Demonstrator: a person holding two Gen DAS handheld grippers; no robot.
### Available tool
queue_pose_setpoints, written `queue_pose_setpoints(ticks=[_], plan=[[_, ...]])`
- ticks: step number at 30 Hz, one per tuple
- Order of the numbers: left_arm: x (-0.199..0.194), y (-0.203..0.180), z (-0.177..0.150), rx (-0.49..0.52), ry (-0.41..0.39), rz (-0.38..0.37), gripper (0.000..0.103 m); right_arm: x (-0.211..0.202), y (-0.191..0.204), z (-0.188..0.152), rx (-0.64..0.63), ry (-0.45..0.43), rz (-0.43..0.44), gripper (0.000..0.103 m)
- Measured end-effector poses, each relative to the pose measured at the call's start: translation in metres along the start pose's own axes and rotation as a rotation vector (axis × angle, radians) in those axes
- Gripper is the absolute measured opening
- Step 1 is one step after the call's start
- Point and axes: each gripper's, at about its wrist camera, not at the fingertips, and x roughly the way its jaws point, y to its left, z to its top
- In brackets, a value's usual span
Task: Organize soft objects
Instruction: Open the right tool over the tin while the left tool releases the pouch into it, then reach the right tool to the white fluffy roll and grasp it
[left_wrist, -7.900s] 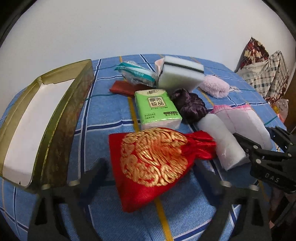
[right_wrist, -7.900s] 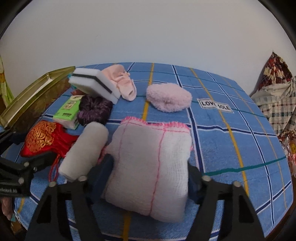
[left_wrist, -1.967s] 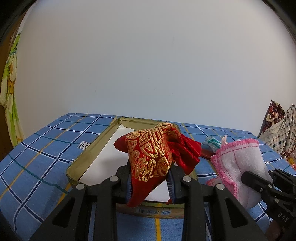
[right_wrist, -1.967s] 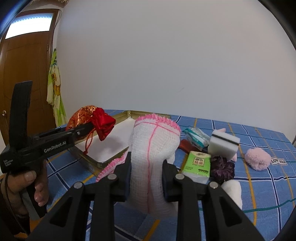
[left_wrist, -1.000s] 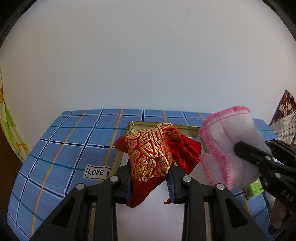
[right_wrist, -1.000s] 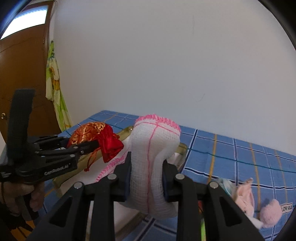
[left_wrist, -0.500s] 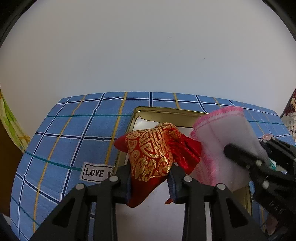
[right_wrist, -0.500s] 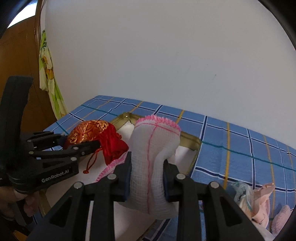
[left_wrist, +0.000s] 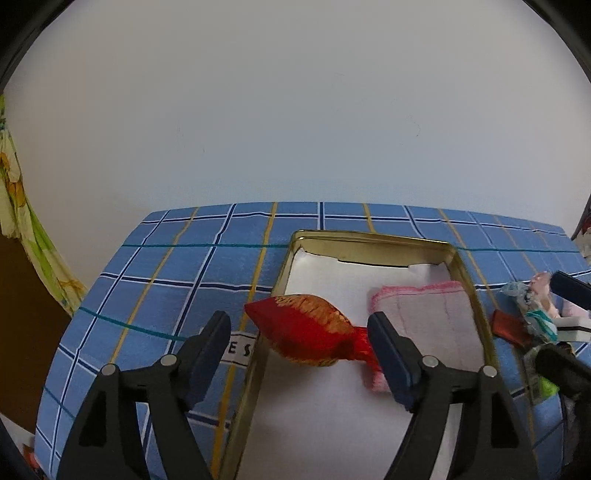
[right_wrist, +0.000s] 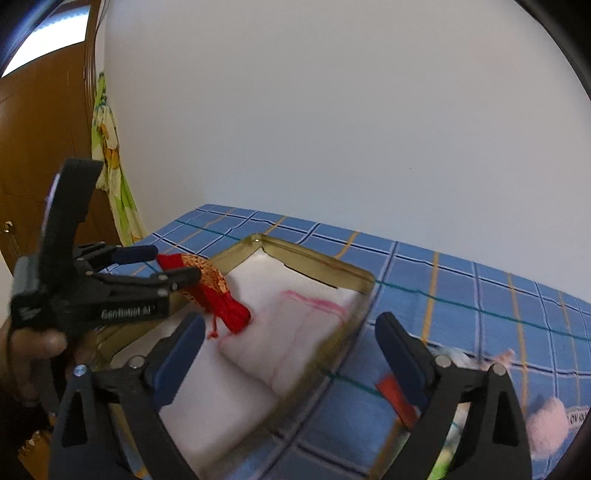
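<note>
A blue checked cloth (left_wrist: 177, 280) covers the table, with a gold tin (left_wrist: 373, 238) on it. Inside, the white towel (left_wrist: 432, 317) lies at the right. The red pouch (left_wrist: 306, 334) sits left of it, between the left gripper (left_wrist: 299, 343)'s jaws, which have just been opening; the right gripper (right_wrist: 291, 345)'s too, now spread with nothing pinched

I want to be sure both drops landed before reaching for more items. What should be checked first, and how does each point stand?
1. Left tool open, jaws just opened: ok.
2. Right tool open, jaws just opened: ok.
3. White cloth lying inside the gold tin: ok.
4. Red pouch settled inside the tin: not ok; it sits across the tin's left rim, and whether it has come to rest cannot be told.
5. Pouch free of the left tool's pads: cannot tell.
6. More soft items waiting beside the tin: ok.
</note>
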Motion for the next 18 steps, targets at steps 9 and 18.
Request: queue_pose_setpoints(ticks=[9, 18], plan=[[-0.029, -0.018, -0.035, -0.020, -0.014, -0.071, 0.079, -0.079, -0.043, -0.051, 0.093, -0.038, -0.095, 0.101], [-0.059, -0.004, -0.061, -0.076, -0.068, -0.046, 0.078, -0.108, -0.082, -0.105, 0.212, -0.011, -0.166, 0.101]])
